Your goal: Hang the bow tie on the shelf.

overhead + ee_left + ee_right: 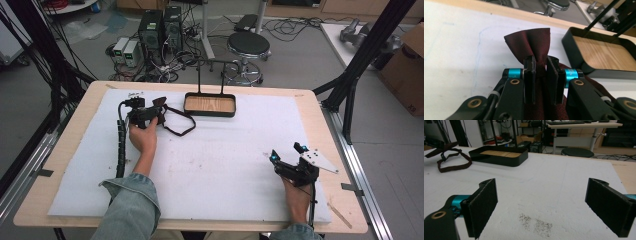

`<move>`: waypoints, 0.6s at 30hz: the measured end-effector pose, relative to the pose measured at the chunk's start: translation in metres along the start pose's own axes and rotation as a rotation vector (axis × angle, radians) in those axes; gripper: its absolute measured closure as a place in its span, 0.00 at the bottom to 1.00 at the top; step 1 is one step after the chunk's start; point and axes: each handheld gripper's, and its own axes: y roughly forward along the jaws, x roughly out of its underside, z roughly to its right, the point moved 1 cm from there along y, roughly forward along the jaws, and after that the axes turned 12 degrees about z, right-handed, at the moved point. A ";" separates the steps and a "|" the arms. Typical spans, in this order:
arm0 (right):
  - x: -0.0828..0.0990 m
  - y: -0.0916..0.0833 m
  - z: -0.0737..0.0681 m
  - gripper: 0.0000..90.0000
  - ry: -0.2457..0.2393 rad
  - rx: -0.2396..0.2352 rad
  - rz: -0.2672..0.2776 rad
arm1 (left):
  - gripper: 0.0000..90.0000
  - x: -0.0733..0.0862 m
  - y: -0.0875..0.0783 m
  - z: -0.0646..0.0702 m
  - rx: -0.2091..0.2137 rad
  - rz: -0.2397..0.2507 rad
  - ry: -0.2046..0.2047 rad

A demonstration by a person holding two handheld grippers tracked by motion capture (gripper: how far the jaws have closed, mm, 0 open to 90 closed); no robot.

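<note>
Nearest the person, the right claw (283,161) is resting low over the white pad (220,165) at the near right of the desk (310,115), its jaws standing wide apart with nothing between them; a faint dark smudge (536,223) is lying on the pad just ahead of it. Farther out on the left side, the left claw (540,75) is clamping the maroon bow tie (531,46) at its narrow knot, the pads (530,75) pressing from both sides while one wing is fanning out above them. The strap (177,122) is trailing in a loop across the pad toward the tray. The tie is judged light, soft and limp: the fabric will be folding and swinging when carried, and the strap may be dragging or snagging. The knot is the firmest point and is judged the correct hold; the wings would be crumpling. Beyond, near the far edge, the black tray (209,113) with a wooden floor is standing empty, near the tie but apart from it.
</note>
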 end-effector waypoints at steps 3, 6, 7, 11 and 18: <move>0.000 0.000 0.000 0.11 0.003 0.001 -0.002 | 0.86 -0.006 -0.008 0.001 0.046 0.011 0.021; 0.000 0.000 0.000 0.11 -0.001 0.002 -0.001 | 0.86 -0.012 -0.015 0.001 0.090 0.021 0.035; 0.000 0.000 0.000 0.11 0.001 0.002 0.000 | 0.86 -0.014 -0.017 0.001 0.097 0.023 0.041; 0.000 0.000 0.000 0.11 0.001 0.004 -0.003 | 0.86 -0.022 -0.028 0.002 0.131 0.044 0.060; 0.000 0.000 0.000 0.11 0.001 0.004 -0.002 | 0.86 -0.038 -0.045 0.009 0.184 0.085 0.094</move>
